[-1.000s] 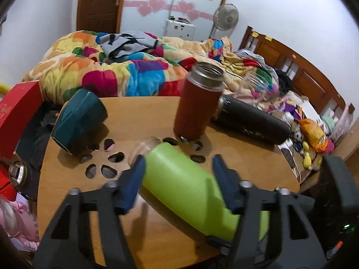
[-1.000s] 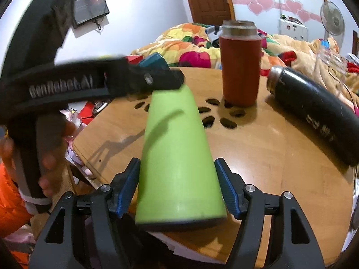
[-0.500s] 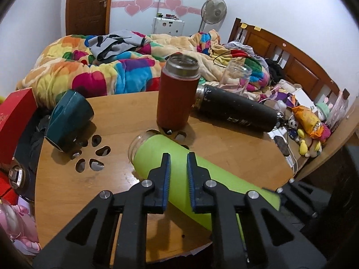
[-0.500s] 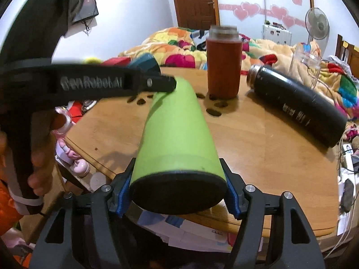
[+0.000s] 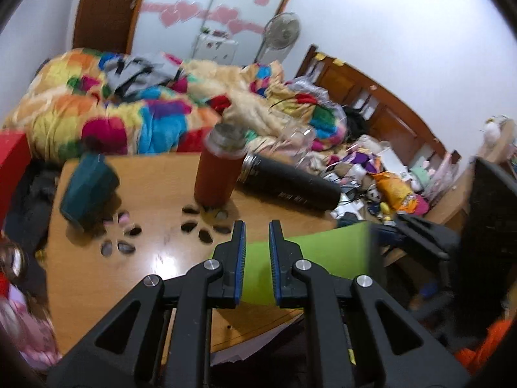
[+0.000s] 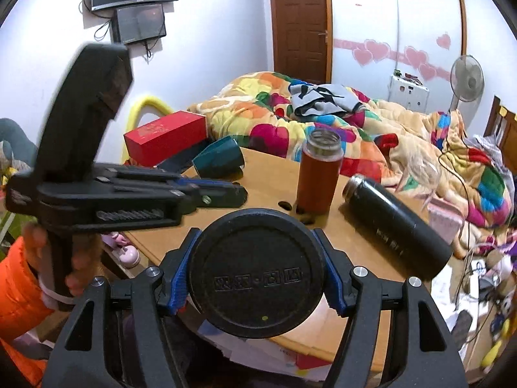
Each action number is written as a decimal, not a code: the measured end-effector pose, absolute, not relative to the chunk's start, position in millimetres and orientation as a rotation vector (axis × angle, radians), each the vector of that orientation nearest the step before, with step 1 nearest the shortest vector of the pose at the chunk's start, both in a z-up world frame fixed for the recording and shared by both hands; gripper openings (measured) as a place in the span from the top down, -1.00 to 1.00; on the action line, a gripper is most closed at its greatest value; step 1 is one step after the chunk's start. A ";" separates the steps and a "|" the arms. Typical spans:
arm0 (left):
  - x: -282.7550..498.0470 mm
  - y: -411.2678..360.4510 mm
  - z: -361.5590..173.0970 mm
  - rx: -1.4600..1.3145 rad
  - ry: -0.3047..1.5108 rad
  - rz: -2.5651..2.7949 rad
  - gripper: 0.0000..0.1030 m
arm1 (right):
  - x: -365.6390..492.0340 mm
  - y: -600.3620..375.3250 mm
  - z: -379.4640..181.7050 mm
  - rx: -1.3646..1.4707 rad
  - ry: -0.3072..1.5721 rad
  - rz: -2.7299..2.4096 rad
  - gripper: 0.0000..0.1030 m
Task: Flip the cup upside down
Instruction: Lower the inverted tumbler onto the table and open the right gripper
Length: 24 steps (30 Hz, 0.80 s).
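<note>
Right gripper [image 6: 255, 273] clamping the cup [image 6: 257, 273] by its base end, blue pads [image 6: 177, 278] pressing both sides, jaws spread wide enough to take the full width. Black underside w/ embossed marks facing the right cam, filling the gap between the fingers. Holding the cup up off the bench [image 6: 268, 174], roughly level, near the front edge.

In the left view: green cup [image 5: 326, 255] showing side-on, lying about horizontal above the bench [image 5: 155, 181] edge, right gripper [image 5: 416, 236] gripping its far end at right. Left gripper [image 5: 257, 252] sitting nearly closed, only a narrow slot left between the blue pads [image 5: 239, 258], pinching nothing. Fingers overlapping the cup's near end in view; touching or just in front, can't tell.

In the right view: left gripper [image 6: 232, 192] hovering at left above the bench, fingers close together, pointing right toward the middle, clear of the cup's base. Hand [image 6: 79, 258] w/ orange sleeve [image 6: 19, 287] wrapping its handle.

Standing upright mid-bench: red flask [image 6: 318, 174], lid off. Lying on its side just right of it: black flask [image 6: 395, 226]. Resting tipped over at the far left corner: teal cup [image 6: 219, 158]. Glass [image 5: 295, 144] behind the black flask, blurred. Bed [image 6: 323, 119] w/ bright quilt beyond the bench.
</note>
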<state>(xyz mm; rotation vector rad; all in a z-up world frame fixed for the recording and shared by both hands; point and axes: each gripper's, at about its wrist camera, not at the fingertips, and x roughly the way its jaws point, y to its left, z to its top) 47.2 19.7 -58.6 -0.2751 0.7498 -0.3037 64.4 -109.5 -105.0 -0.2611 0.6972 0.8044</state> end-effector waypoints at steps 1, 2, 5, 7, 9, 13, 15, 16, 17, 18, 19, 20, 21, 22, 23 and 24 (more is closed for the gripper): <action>44.3 19.2 -49.0 -0.262 0.732 -0.320 0.74 | 68.0 -107.4 -101.1 -0.264 0.698 0.808 -0.23; 40.4 17.6 -35.4 -0.241 0.708 -0.347 0.74 | 70.9 -104.3 -97.8 -0.269 0.699 0.814 -0.23; 38.7 11.6 -13.1 -0.193 0.695 -0.399 0.74 | 81.0 -96.1 -90.8 -0.286 0.706 0.832 -0.23; 44.1 7.6 -6.1 -0.164 0.709 -0.421 0.74 | 88.0 -87.8 -89.2 -0.300 0.716 0.846 -0.23; 54.4 3.9 -8.2 -0.133 0.752 -0.426 0.74 | 93.7 -80.6 -87.3 -0.308 0.720 0.854 -0.23; 75.8 4.1 -22.4 -0.086 0.829 -0.400 0.69 | 102.1 -67.4 -86.2 -0.323 0.721 0.868 -0.23; 82.7 12.2 -24.2 -0.112 0.831 -0.412 0.65 | 104.7 -62.7 -86.2 -0.328 0.719 0.873 -0.23; 84.4 15.1 -25.4 -0.117 0.836 -0.410 0.59 | 106.3 -60.0 -86.7 -0.330 0.716 0.871 -0.23; 86.1 17.1 -26.0 -0.116 0.836 -0.403 0.57 | 109.1 -58.5 -86.3 -0.324 0.720 0.871 -0.23; 87.0 18.2 -26.4 -0.112 0.832 -0.396 0.57 | 111.0 -57.8 -86.3 -0.319 0.722 0.871 -0.23; 87.3 18.5 -26.3 -0.098 0.824 -0.371 0.57 | 113.0 -56.9 -86.8 -0.313 0.726 0.871 -0.23; 87.8 18.4 -26.6 -0.077 0.815 -0.341 0.58 | 114.8 -55.9 -86.5 -0.307 0.730 0.870 -0.23; 88.3 19.7 -27.0 -0.070 0.810 -0.326 0.58 | 116.5 -55.5 -86.7 -0.299 0.736 0.869 -0.23; 89.4 21.9 -28.1 -0.080 0.811 -0.329 0.58 | 117.7 -55.5 -88.4 -0.291 0.750 0.875 -0.23; 90.8 25.2 -29.2 -0.107 0.817 -0.345 0.58 | 118.1 -55.4 -89.7 -0.286 0.757 0.880 -0.24; 91.6 27.6 -30.1 -0.122 0.819 -0.353 0.57 | 117.5 -56.1 -91.6 -0.281 0.765 0.883 -0.24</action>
